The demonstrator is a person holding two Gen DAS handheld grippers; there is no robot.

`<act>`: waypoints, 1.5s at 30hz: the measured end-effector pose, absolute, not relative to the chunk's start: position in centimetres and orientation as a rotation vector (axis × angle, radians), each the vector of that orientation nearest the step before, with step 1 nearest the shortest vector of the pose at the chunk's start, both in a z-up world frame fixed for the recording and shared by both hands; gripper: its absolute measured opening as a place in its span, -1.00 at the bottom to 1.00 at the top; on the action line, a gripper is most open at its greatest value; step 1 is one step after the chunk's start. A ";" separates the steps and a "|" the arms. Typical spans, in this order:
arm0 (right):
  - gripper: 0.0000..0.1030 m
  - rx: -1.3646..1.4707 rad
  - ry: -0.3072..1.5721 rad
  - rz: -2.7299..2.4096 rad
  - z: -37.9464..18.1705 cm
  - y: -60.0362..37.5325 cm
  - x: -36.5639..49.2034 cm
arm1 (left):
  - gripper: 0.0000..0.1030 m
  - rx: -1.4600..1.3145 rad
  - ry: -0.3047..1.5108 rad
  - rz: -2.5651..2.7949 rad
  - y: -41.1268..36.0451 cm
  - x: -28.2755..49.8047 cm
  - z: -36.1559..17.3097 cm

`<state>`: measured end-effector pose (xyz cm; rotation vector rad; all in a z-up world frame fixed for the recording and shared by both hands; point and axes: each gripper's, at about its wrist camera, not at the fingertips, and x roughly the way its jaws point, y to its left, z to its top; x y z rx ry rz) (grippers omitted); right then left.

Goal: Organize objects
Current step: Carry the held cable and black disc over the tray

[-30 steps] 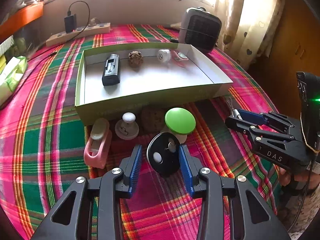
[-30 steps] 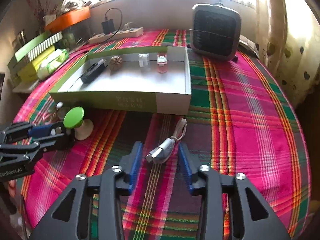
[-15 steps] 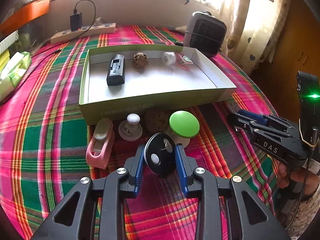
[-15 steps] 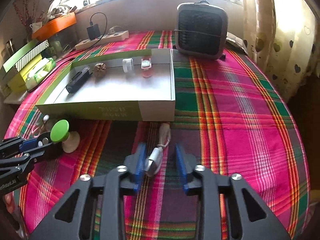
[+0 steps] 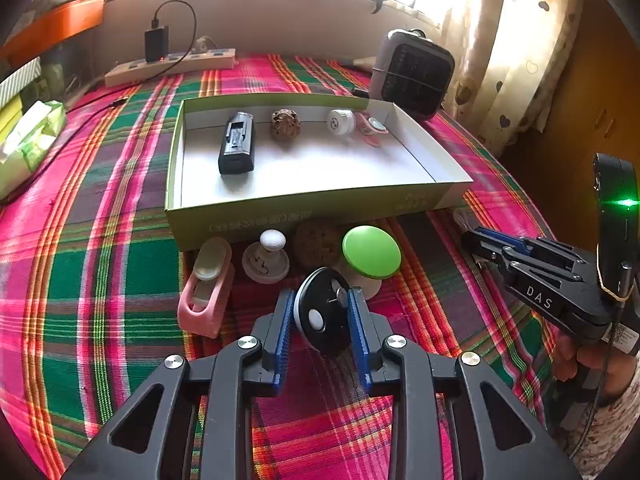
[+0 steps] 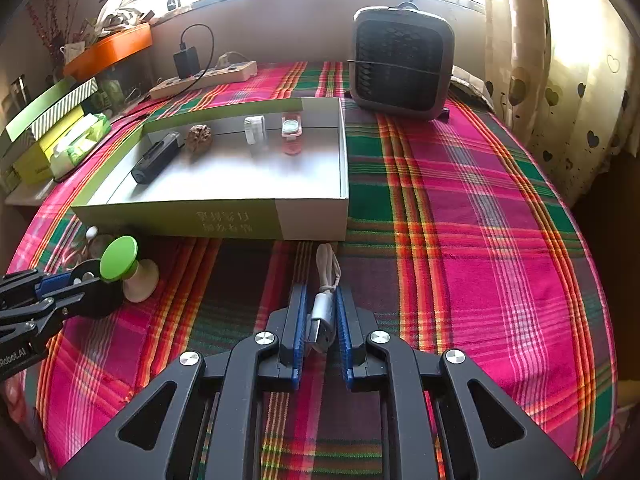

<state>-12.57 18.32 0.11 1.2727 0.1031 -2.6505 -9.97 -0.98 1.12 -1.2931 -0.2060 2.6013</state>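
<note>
My left gripper [image 5: 320,300] is shut on a black round disc [image 5: 320,314] with a white button, held just in front of the green-topped mushroom-shaped object [image 5: 371,251]. My right gripper [image 6: 320,296] is shut on the silver plug of a coiled white USB cable [image 6: 326,280] lying on the plaid cloth. The green cardboard box [image 5: 304,212] holds a black device [image 5: 237,148], a brown walnut [image 5: 285,124], a white cap [image 5: 341,122] and a pink holder [image 5: 372,128]. In front of the box lie a pink case [image 5: 206,292], a white knob [image 5: 266,258] and a brown ball [image 5: 316,242].
A grey fan heater [image 6: 400,62] stands behind the box at the right. A power strip with a black charger [image 6: 204,74] lies at the back. Green boxes and a tissue pack [image 6: 76,142] sit at the left edge. The bed drops off at the right by the curtain.
Both grippers closed: the left jaws came in onto the black disc, the right jaws onto the USB cable plug. Both cameras rose slightly.
</note>
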 end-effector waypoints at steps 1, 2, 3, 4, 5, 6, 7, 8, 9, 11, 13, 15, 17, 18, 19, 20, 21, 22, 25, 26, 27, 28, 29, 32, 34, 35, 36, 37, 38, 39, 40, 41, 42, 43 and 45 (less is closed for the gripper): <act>-0.70 1.273 0.104 -2.651 0.1 18.2 -12.5 | -0.52 -1.290 -0.207 2.604 -1.0 -10.0 1.2; -0.71 1.273 0.105 -2.650 0.1 18.3 -12.5 | -0.52 -1.286 -0.209 2.610 -1.1 -9.9 1.2; -0.72 1.271 0.104 -2.650 0.1 18.3 -12.5 | -0.52 -1.283 -0.207 2.611 -1.1 -9.9 1.3; -0.73 1.270 0.104 -2.650 0.2 18.2 -12.5 | -0.52 -1.281 -0.207 2.612 -1.1 -9.9 1.4; -0.75 1.269 0.104 -2.648 0.2 18.2 -12.5 | -0.52 -1.280 -0.207 2.614 -1.1 -9.9 1.4; -0.75 1.267 0.102 -2.646 0.2 18.2 -12.4 | -0.52 -1.279 -0.206 2.614 -1.2 -9.8 1.4; -0.75 1.266 0.101 -2.644 0.2 18.2 -12.3 | -0.52 -1.278 -0.205 2.615 -1.2 -9.8 1.5; -0.75 1.265 0.102 -2.642 0.2 18.2 -12.3 | -0.52 -1.275 -0.205 2.619 -1.2 -9.8 1.6; -0.75 1.265 0.105 -2.642 0.2 18.1 -12.3 | -0.52 -1.273 -0.205 2.620 -1.3 -9.7 1.6; -0.76 1.262 0.104 -2.641 0.2 18.1 -12.2 | -0.52 -1.270 -0.204 2.624 -1.3 -9.7 1.7; -0.76 1.258 0.109 -2.637 0.2 18.1 -12.1 | -0.52 -1.268 -0.201 2.624 -1.3 -9.6 1.8; -0.76 1.254 0.108 -2.635 0.2 18.0 -12.0 | -0.52 -1.262 -0.201 2.627 -1.3 -9.6 1.9; -0.76 1.249 0.101 -2.632 0.3 18.1 -12.0 | -0.52 -1.259 -0.201 2.630 -1.3 -9.6 1.9; -0.76 1.246 0.100 -2.630 0.3 18.1 -11.9 | -0.52 -1.258 -0.199 2.629 -1.3 -9.5 2.0; -0.76 1.243 0.098 -2.628 0.3 18.1 -11.9 | -0.52 -1.257 -0.199 2.631 -1.3 -9.5 2.0; -0.76 1.237 0.093 -2.627 0.4 18.2 -11.8 | -0.52 -1.255 -0.202 2.632 -1.3 -9.4 2.0; -0.76 1.230 0.091 -2.626 0.5 18.1 -11.8 | -0.52 -1.255 -0.203 2.632 -1.3 -9.4 2.0; -0.76 1.227 0.092 -2.625 0.6 18.1 -11.7 | -0.52 -1.257 -0.202 2.635 -1.3 -9.4 2.0; -0.76 1.217 0.091 -2.619 0.8 18.1 -11.6 | -0.52 -1.251 -0.205 2.641 -1.4 -9.1 2.1; -0.76 1.212 0.089 -2.619 0.9 18.1 -11.6 | -0.52 -1.248 -0.206 2.642 -1.4 -9.1 2.2; -0.76 1.209 0.085 -2.618 0.9 18.1 -11.6 | -0.52 -1.246 -0.207 2.643 -1.5 -9.0 2.3; -0.76 1.207 0.084 -2.616 0.9 18.1 -11.6 | -0.52 -1.244 -0.208 2.646 -1.5 -9.0 2.4; -0.76 1.205 0.082 -2.617 1.0 18.0 -11.5 | -0.52 -1.238 -0.210 2.647 -1.5 -8.9 2.5; -0.76 1.195 0.080 -2.616 1.3 18.0 -11.4 | -0.52 -1.226 -0.209 2.657 -1.7 -8.8 2.8; -0.76 1.185 0.079 -2.615 1.5 18.0 -11.4 | -0.52 -1.221 -0.213 2.665 -1.8 -8.8 3.0; -0.76 1.177 0.078 -2.616 1.7 17.9 -11.3 | -0.52 -1.214 -0.216 2.669 -1.9 -8.8 3.2; -0.76 1.171 0.078 -2.615 1.9 17.9 -11.3 | -0.52 -1.209 -0.216 2.672 -1.9 -8.8 3.3; -0.76 1.165 0.078 -2.615 2.0 17.9 -11.2 | -0.52 -1.201 -0.217 2.679 -2.1 -8.8 3.5; -0.76 1.157 0.080 -2.615 2.2 17.8 -11.2 | -0.52 -1.195 -0.218 2.682 -2.1 -8.8 3.7; -0.76 1.149 0.083 -2.616 2.4 17.7 -11.2 | -0.52 -1.189 -0.216 2.686 -2.2 -8.8 3.9; -0.76 1.144 0.083 -2.616 2.5 17.7 -11.2 | -0.52 -1.185 -0.216 2.690 -2.2 -8.8 4.0; -0.76 1.136 0.084 -2.616 2.7 17.6 -11.2 | -0.52 -1.178 -0.217 2.693 -2.3 -8.9 4.2; -0.76 1.131 0.085 -2.615 2.8 17.6 -11.2 | -0.52 -1.175 -0.215 2.695 -2.4 -9.0 4.3; -0.76 1.126 0.086 -2.614 3.0 17.5 -11.2 | -0.52 -1.173 -0.214 2.696 -2.5 -9.2 4.5; -0.76 1.112 0.089 -2.609 3.4 17.3 -11.4 | -0.52 -1.169 -0.207 2.694 -2.5 -9.5 4.6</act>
